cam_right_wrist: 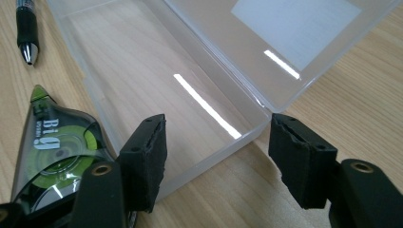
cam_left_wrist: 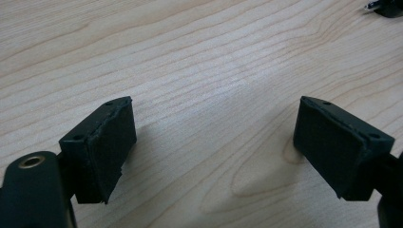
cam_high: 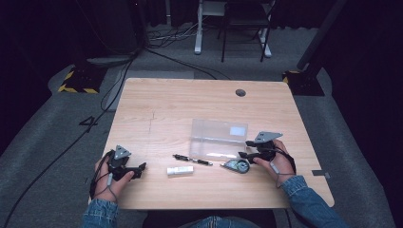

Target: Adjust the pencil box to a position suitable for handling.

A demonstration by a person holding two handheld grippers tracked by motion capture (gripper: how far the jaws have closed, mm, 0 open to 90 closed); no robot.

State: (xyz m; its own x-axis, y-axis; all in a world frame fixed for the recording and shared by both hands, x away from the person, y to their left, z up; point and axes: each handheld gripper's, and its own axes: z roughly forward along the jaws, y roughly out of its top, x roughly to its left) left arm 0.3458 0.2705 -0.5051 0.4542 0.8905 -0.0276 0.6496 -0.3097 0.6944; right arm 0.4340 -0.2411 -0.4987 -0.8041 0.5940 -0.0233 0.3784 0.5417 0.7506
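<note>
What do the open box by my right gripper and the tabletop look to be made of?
Box: probably thin clear plastic with a glossy finish; wood grain shows through its base and lamp streaks reflect off it. A pale label sits on the lid. Tabletop: light wood or wood-look laminate, smooth with a soft sheen; the grain lines leave that open.

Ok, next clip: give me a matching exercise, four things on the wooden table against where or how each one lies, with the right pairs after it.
Things:
1. clear plastic hinged box
2. black pen
3. small white tube
4. grey and green correction tape dispenser

Places or states:
A. lies nearest the table's front edge, just in front of the pen
B. lies open and empty, lid folded back
C. lies beside the right gripper, in front of the box's right end
D. lies along the box's front left corner, at a slant

Pairs: 1-B, 2-D, 3-A, 4-C
</note>
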